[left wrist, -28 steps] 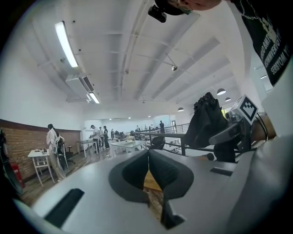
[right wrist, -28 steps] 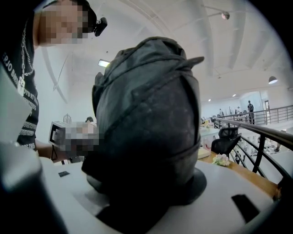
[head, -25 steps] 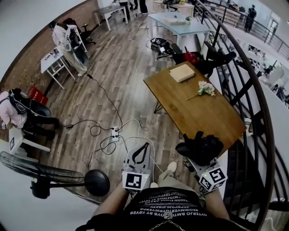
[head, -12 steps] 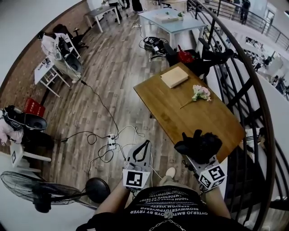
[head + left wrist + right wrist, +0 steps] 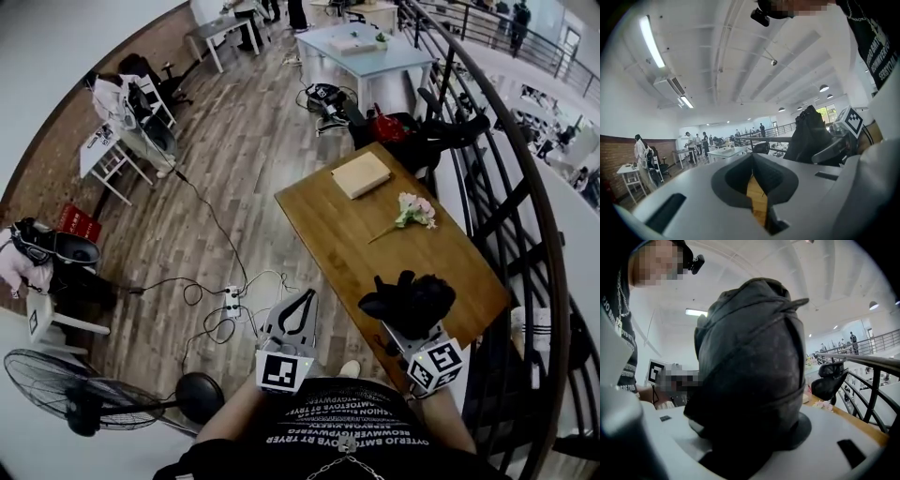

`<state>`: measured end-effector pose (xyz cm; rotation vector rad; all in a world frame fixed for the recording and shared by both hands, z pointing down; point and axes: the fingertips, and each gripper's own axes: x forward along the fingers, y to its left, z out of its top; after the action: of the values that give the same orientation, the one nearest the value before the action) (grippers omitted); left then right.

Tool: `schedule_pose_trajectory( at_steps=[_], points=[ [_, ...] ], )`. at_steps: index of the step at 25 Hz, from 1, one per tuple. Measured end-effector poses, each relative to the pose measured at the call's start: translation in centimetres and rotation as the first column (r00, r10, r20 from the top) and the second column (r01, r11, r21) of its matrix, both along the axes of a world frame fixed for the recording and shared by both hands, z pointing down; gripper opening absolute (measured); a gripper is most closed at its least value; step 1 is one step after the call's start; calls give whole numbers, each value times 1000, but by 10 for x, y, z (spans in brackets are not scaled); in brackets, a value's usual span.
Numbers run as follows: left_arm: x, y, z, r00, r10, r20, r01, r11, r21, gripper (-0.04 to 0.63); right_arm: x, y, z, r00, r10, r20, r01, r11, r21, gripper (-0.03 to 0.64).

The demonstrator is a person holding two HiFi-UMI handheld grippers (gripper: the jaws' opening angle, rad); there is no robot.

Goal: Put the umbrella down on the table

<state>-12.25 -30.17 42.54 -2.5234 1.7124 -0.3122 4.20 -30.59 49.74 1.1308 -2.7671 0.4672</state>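
Over the near end of the wooden table [image 5: 337,234], the right gripper [image 5: 403,311] is clamped on a folded black umbrella [image 5: 417,295], whose bundled cloth fills the right gripper view and hides the jaw tips. Beside it, the left gripper [image 5: 305,298] is closed and empty. White print on the person's black shirt [image 5: 342,422] appears upside down and is unreadable. A flat tan box [image 5: 361,174] lies near the far corner, and a flower sprig [image 5: 411,211] lies toward the right edge.
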Motion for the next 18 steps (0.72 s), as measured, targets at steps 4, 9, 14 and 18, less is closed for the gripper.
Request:
schedule_pose_trajectory(
  at_steps=[4, 9, 14, 18],
  points=[
    [1, -9, 0, 1000, 1, 30, -1, 1000, -17, 29, 4, -10, 5, 1000, 10, 13, -10, 1000, -15, 279],
    [19, -28, -2, 999, 28, 37, -27, 999, -33, 29, 19, -23, 18, 999, 41, 26, -39, 997, -63, 279],
    [31, -49, 6, 996, 66, 53, -64, 997, -40, 29, 26, -42, 40, 997, 70, 11, -68, 992, -110, 281],
    [33, -69, 21, 997, 80, 21, -78, 995, -58, 29, 29, -58, 59, 996, 94, -7, -94, 983, -156, 281]
  ],
)
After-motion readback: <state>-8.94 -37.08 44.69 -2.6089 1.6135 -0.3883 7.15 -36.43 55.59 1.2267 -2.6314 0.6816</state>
